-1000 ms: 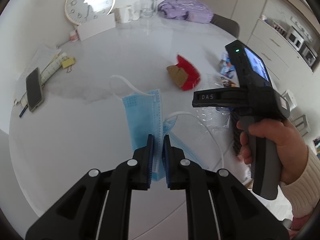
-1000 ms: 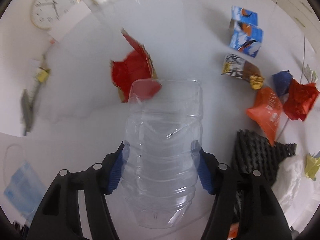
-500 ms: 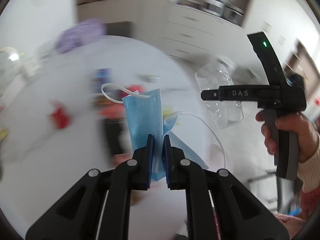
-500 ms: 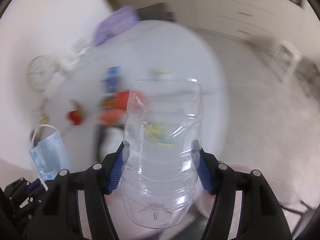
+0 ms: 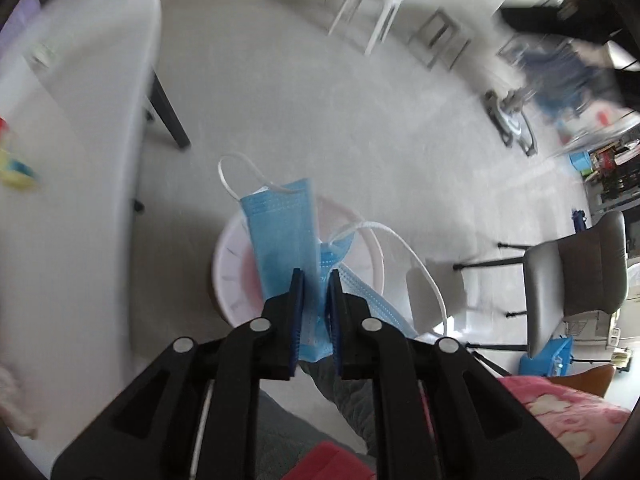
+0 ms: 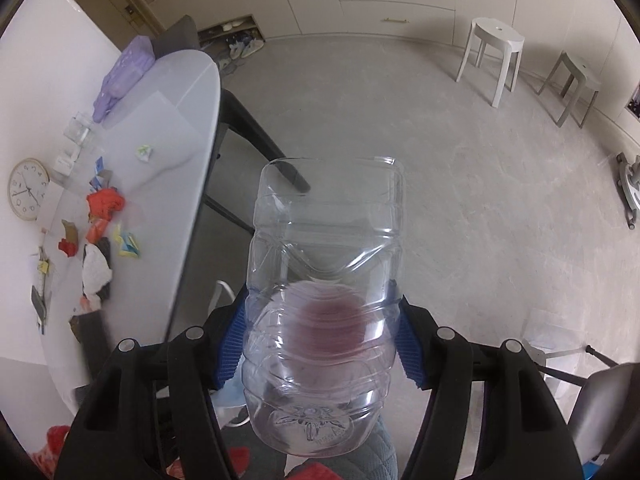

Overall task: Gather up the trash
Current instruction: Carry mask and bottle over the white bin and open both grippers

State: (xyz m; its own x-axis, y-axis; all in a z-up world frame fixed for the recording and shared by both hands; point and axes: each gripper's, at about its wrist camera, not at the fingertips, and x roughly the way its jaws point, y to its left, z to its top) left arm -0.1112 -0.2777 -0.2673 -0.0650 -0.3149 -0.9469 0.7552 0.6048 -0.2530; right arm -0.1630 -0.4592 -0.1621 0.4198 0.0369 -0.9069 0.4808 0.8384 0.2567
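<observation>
My left gripper (image 5: 316, 280) is shut on a blue face mask (image 5: 280, 232) with white ear loops. It holds the mask in the air over a pale pink-white bin (image 5: 228, 264) on the floor. My right gripper (image 6: 320, 320) is shut on a clear crushed plastic bottle (image 6: 324, 280), held above the floor. The bin shows as a blurred pink patch through the bottle. More trash, red, orange and yellow wrappers (image 6: 104, 208), lies on the white table (image 6: 168, 120) at the left.
The white table (image 5: 80, 100) and its dark leg (image 5: 168, 116) are at the left. White stools (image 6: 492, 52) stand on the grey floor at the back. A grey chair (image 5: 572, 276) stands at the right. My lap is below both grippers.
Both grippers have swung away from the table top to the right and down, carrying the mask and the bottle. The bin on the floor has come into view under them.
</observation>
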